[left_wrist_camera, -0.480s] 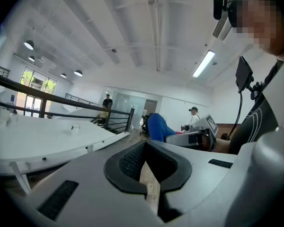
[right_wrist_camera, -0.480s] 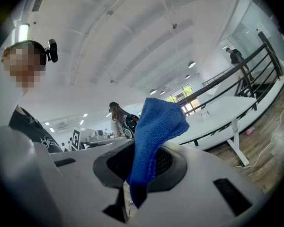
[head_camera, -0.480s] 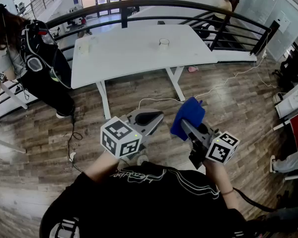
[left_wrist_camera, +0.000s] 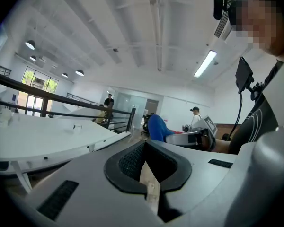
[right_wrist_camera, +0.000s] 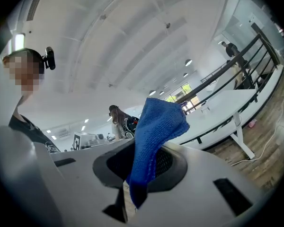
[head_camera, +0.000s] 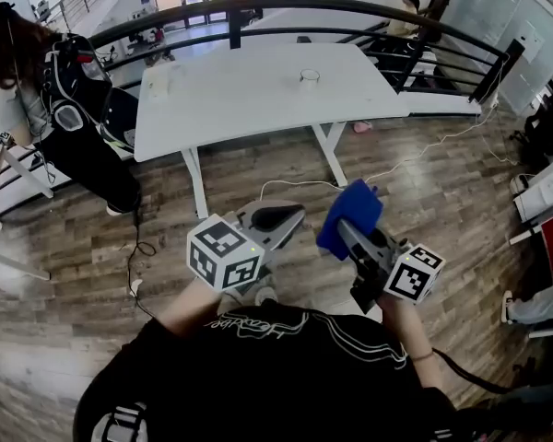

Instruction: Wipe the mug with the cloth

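**The mug was far ahead of you, and the cloth was in your right jaws**

The mug [head_camera: 309, 77], as far as I could tell, was the small pale cup standing upright on the white counter [head_camera: 240, 99]. It was too small to see a handle. It stood near the far edge and a bit right of the middle, with bare top all around it. Another small thing [head_camera: 157, 81] sat well apart from it, near the left end of the counter.

You stood back from the counter, on the wood floor [head_camera: 424, 182]. The mug lay straight ahead, between the lines of your two grippers and well apart from both. Neither one was much nearer to it.

Your right gripper [head_camera: 345, 228] had its jaws clenched on the blue cloth [head_camera: 348, 215]. The cloth stuck up and flopped over the tips. Your left gripper [head_camera: 290, 217] had its jaws pressed together with nothing in them.

I think you had to walk up to the counter first. The floor in front of you was open, but a white cable [head_camera: 295, 187] lay across it near the counter legs [head_camera: 195, 187], so you could trip there. A dark railing [head_camera: 304, 7] ran close behind the far edge, so the near side looked like the easy way in. Another person [head_camera: 64, 90] stood off by the left end, not in your way.
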Demonstrator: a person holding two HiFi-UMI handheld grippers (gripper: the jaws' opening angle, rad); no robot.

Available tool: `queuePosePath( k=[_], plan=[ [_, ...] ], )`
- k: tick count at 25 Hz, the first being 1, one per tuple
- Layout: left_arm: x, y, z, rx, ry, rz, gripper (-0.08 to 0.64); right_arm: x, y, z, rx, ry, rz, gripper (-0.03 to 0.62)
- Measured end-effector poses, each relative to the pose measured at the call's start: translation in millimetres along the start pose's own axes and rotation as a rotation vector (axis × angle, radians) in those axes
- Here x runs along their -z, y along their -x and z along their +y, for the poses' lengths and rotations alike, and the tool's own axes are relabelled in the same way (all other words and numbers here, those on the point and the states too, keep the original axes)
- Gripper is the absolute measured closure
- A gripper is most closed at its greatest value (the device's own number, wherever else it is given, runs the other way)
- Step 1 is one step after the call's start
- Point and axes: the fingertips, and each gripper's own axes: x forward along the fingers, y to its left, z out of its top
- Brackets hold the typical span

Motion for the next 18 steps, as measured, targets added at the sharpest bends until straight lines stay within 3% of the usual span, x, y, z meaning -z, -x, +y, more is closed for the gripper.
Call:
queuePosePath(
  k=[12,18],
  plan=[
    [-12,0,6,-0.011,-0.018,0.005,0.554,-10,-6,-2,-0.041,-0.024,-0.025,0.541],
    [-27,-24,22,-0.038,-0.050,0.009,0.554,-30,-8,-31,-0.057,-0.031,-0.049,0.541]
  ],
)
